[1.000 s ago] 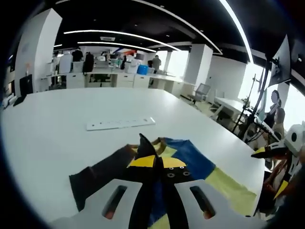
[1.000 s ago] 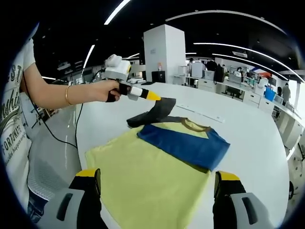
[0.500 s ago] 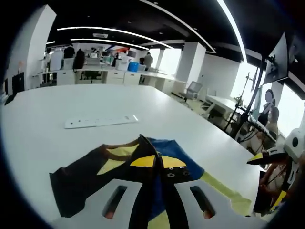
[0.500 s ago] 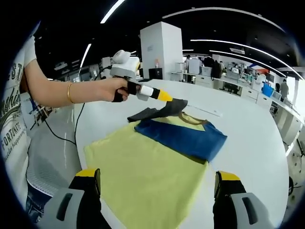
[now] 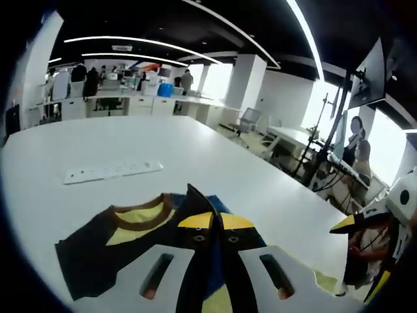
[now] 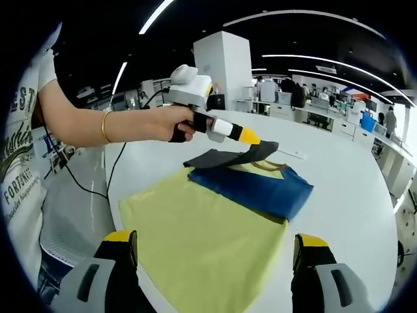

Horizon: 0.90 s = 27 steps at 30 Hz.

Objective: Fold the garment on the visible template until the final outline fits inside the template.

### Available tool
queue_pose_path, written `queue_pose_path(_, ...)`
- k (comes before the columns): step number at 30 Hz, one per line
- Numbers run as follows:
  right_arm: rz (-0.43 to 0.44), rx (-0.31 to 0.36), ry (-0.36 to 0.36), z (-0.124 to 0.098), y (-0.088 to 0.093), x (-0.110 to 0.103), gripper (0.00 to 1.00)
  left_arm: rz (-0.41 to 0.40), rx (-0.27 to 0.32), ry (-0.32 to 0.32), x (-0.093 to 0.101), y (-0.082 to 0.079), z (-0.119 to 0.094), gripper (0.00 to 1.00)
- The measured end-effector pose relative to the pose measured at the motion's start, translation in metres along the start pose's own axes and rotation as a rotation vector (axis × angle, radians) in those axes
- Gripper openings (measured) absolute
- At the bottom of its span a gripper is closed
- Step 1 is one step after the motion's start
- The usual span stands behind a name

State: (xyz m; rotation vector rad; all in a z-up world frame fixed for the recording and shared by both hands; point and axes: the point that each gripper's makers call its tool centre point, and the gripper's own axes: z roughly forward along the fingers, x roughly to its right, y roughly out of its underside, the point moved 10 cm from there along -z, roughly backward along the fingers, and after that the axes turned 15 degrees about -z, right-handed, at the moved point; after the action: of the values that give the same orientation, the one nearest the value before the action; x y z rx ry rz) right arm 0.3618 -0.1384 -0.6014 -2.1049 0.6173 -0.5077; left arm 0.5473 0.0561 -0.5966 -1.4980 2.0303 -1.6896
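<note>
Open-plan office behind, desks and ceiling light strips; your white worktop point(image 6: 352, 195) carries the garment point(image 6: 215, 228), a T-shirt with a yellow body, dark sleeves and a brown collar. Right gripper view: the shirt lies mostly flat just ahead of your right hand-held gripper point(image 6: 212, 251), which has its jaws spread wide, one at each lower corner, nothing between them. A blue sleeve point(image 6: 257, 189) is folded across the upper chest. Your left hand-held gripper point(image 6: 251, 138) comes in from the left in your hand point(image 6: 179, 124), yellow-tipped jaws pinched on the dark sleeve point(image 6: 225, 158) and lifting it off the worktop over the collar area. Left gripper view: left hand-held gripper point(image 5: 210, 220) has its jaws closed together on dark fabric, which runs up between them to a point. Beyond the tips, the brown collar point(image 5: 140, 218) and the dark sleeve panel point(image 5: 91, 251) lie on the worktop point(image 5: 130, 143). A white power strip point(image 5: 112, 172) sits farther out, well apart from the shirt. I can't make out a template outline in either view. Your right hand-held gripper point(image 5: 365, 225) shows at the right edge there.
</note>
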Motion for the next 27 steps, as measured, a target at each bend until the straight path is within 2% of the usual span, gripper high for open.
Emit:
queue_pose_path(6,0.008,-0.013,0.006,-0.002,0.003,0.001,0.99,0.012,-0.006,0.045,0.017,0.000,0.013,0.00)
queue_pose_path(12,0.016,0.004,0.015,-0.004,-0.002,0.004,0.99,-0.015,-0.028,0.063,0.021,0.006,0.024,0.00)
queue_pose_path(21,0.023,0.006,0.031,-0.006,0.000,0.005,0.99,-0.033,-0.067,0.071,0.025,0.021,0.039,0.00)
queue_pose_path(27,0.027,0.000,0.043,-0.007,0.003,0.004,0.99,-0.016,-0.113,0.068,0.028,0.036,0.050,0.00)
